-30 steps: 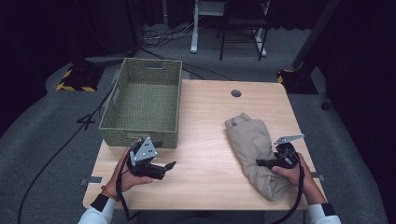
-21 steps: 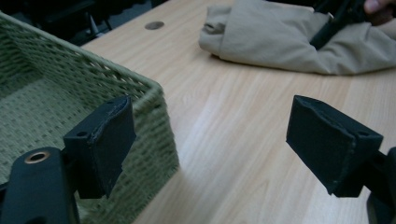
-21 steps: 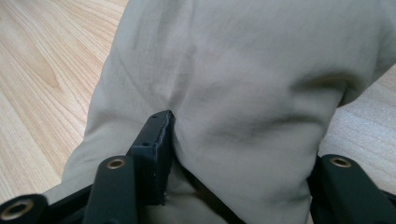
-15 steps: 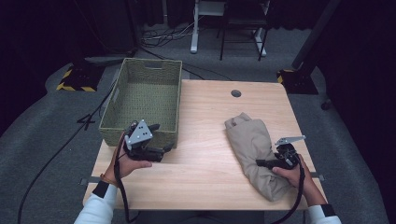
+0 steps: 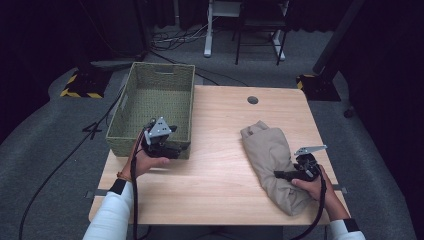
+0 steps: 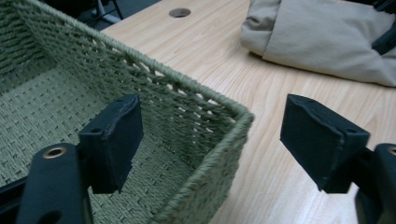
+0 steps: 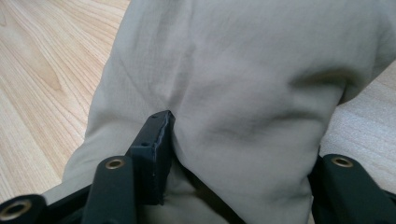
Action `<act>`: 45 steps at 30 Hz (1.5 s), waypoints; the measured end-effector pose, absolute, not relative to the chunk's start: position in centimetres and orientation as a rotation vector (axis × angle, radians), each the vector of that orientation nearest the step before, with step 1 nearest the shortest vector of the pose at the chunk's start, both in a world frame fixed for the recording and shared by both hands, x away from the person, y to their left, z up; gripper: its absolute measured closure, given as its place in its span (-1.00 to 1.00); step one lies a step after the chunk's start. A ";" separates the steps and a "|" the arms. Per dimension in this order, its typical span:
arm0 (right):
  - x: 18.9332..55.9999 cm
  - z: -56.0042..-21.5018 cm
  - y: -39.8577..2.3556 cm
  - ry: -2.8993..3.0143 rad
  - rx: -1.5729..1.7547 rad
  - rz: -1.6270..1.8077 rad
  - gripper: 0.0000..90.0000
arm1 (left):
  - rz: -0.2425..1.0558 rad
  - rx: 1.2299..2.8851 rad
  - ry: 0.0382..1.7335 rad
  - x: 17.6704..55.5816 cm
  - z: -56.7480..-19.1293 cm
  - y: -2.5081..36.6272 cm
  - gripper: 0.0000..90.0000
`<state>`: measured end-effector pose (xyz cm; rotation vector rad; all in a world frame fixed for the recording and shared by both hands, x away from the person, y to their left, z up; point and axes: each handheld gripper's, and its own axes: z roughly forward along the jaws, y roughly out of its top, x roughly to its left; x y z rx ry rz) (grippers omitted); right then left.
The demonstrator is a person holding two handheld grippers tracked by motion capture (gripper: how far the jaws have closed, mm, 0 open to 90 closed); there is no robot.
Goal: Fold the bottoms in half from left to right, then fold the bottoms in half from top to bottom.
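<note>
A green woven basket (image 5: pixel 162 67) stands at the table's back left, its inside bare. My left gripper (image 5: pixel 172 145) is open at its near right corner. In the left gripper view the jaws of this gripper (image 6: pixel 215 135) straddle the basket rim (image 6: pixel 187 88), one inside and one outside over the wood. A bundled beige cloth (image 5: pixel 267 150) lies on the right half of the table. My right gripper (image 5: pixel 280 175) is shut on a thick fold at its near end. In the right gripper view the cloth (image 7: pixel 243 70) bulges between the jaws and hides the right one.
The wooden table (image 5: pixel 220 170) has a round cable hole (image 5: pixel 253 100) near its far edge. Bare wood lies between the basket and the cloth. Beyond the table are a dark carpeted floor, cables and a desk frame (image 5: pixel 220 25).
My left gripper has moved from the table's front left up and away to the basket's near right corner. The right gripper and the cloth have stayed put.
</note>
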<state>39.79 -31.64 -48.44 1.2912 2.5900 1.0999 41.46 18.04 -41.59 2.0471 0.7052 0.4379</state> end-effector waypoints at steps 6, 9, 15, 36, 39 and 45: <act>39.8 -48.4 -31.6 2.593 1.290 1.096 0.01 | 0.436 2.047 0.711 42.0 -42.0 17.9 -0.33; 39.8 -48.4 -31.6 2.593 1.289 1.097 0.01 | 0.410 2.079 0.688 42.1 -42.1 17.7 -0.24; 39.8 -48.4 -31.6 2.592 1.288 1.100 0.01 | 0.409 2.161 0.638 42.0 -43.0 16.1 -0.19; 39.8 -48.4 -31.6 2.593 1.289 1.095 0.01 | 0.397 2.112 0.588 41.3 -43.0 13.4 0.42; 39.8 -48.4 -31.6 2.593 1.288 1.094 0.01 | 0.396 2.116 0.570 40.9 -43.0 12.5 0.42; 39.7 -48.5 -31.7 2.585 1.293 1.103 0.01 | 0.388 2.120 0.551 39.8 -43.0 10.3 0.43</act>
